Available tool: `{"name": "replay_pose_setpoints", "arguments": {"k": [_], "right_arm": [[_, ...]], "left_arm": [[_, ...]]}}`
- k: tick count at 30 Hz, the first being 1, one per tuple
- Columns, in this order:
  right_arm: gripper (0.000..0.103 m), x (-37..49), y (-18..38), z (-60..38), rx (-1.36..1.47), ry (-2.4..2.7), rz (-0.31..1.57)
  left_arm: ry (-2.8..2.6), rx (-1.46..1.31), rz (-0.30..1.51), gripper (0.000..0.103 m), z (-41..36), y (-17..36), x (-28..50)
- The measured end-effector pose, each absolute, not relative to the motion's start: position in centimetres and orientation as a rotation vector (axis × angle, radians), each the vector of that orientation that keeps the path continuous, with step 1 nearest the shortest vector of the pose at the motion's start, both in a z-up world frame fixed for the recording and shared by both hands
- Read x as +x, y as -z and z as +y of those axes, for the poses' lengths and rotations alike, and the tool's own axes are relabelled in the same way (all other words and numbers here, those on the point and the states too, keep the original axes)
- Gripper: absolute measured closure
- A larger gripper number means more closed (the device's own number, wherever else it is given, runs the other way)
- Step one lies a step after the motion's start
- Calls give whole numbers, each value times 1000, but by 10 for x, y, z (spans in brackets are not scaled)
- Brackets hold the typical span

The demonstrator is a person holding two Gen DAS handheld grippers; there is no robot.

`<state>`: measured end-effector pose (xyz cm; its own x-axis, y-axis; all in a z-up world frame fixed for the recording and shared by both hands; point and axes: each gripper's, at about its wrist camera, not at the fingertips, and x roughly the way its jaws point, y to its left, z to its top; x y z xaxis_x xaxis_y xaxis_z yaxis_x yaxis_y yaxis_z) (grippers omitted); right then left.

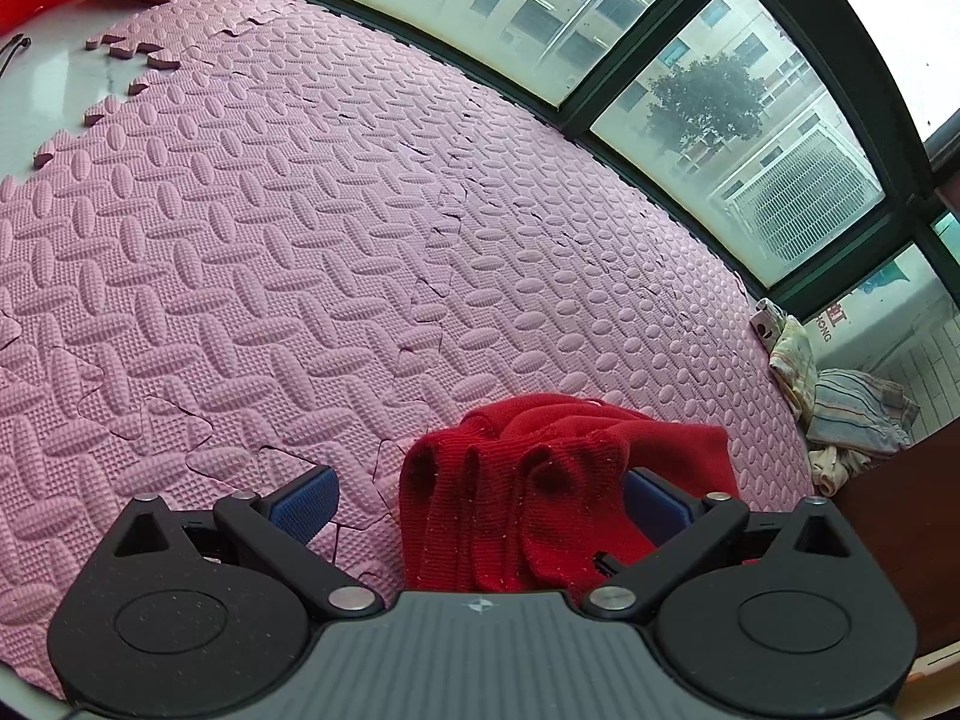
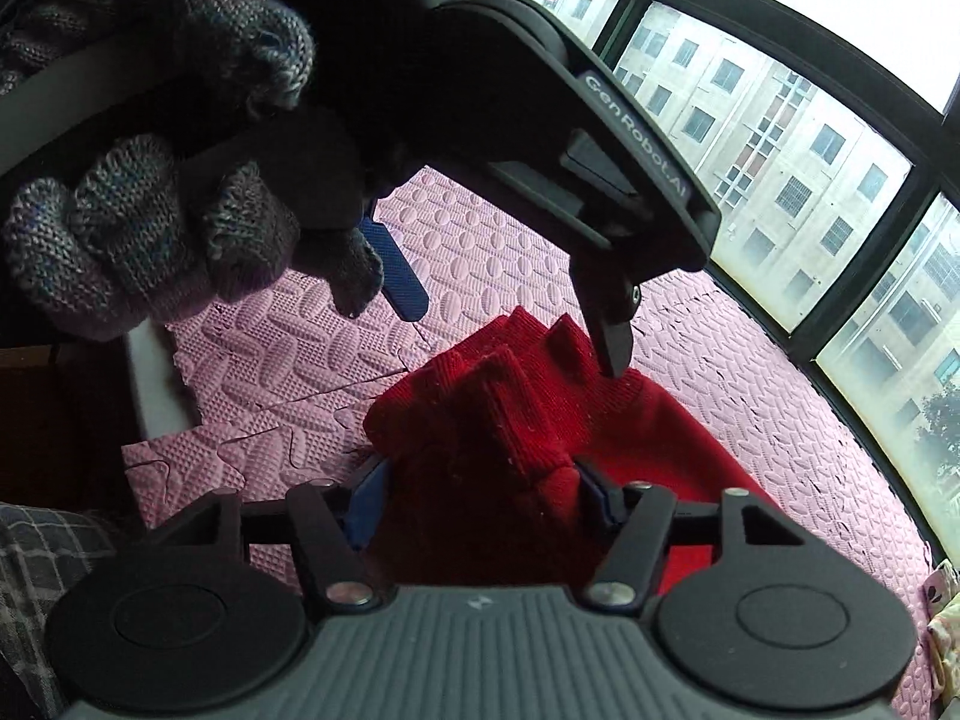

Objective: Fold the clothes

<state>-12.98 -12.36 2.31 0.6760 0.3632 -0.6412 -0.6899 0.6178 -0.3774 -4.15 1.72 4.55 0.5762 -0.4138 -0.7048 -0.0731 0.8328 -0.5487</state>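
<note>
Here, a bunched red knitted garment point(image 2: 510, 420) is seen lying on a pink embossed foam puzzle mat point(image 1: 300, 228), gathered into upright folds. In the right wrist view it is wedged between the blue pads of the right gripper point(image 2: 477, 495), which are pressed against its sides. The left gripper point(image 1: 477, 498) is held wide apart; the cloth is crowded toward its right pad point(image 1: 651, 504), while its left pad is kept clear over the mat. A gloved hand point(image 2: 150, 228) is seen gripping that tool. Folded striped cloths point(image 1: 852, 408) are left near the window.

I see a red knit sweater point(image 1: 540, 480) bunched in upright folds (ribbed edge up) on the pink mat point(image 1: 300, 240).
</note>
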Motion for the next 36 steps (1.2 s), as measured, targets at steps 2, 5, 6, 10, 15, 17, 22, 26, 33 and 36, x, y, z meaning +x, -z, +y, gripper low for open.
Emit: {"name": "replay_pose_setpoints", "arguments": {"k": [2, 5, 6, 10, 15, 17, 22, 26, 33, 36], "right_arm": [[48, -128, -26, -127, -629, -643, 547], [57, -124, -33, -135, -570, -644, 551], [59, -122, -36, -138, -553, -645, 551], [62, -117, -42, -148, -492, -648, 556], [64, -114, -46, -156, -453, -650, 552], [64, -114, -46, -158, -448, -650, 551], [62, -114, -44, -159, -440, -659, 559], [54, -119, -47, -164, -419, -673, 571], [49, -113, -65, -205, -237, -611, 618], [49, -97, -67, -232, -171, -520, 633]], "left_arm": [[227, -619, 958, 0, 19, -43, -41], [248, -689, 975, 0, 21, -39, -41], [257, -717, 979, 0, 21, -37, -41], [278, -823, 989, 0, 24, -32, -44], [305, -901, 1030, 1, 23, -22, -41], [309, -908, 1042, 6, 21, -19, -40], [294, -918, 1077, 34, 20, -11, -37], [288, -913, 1083, 46, 23, -7, -37], [295, -871, 1072, 50, 22, -11, -36], [299, -842, 1067, 51, 21, -14, -34]]}}
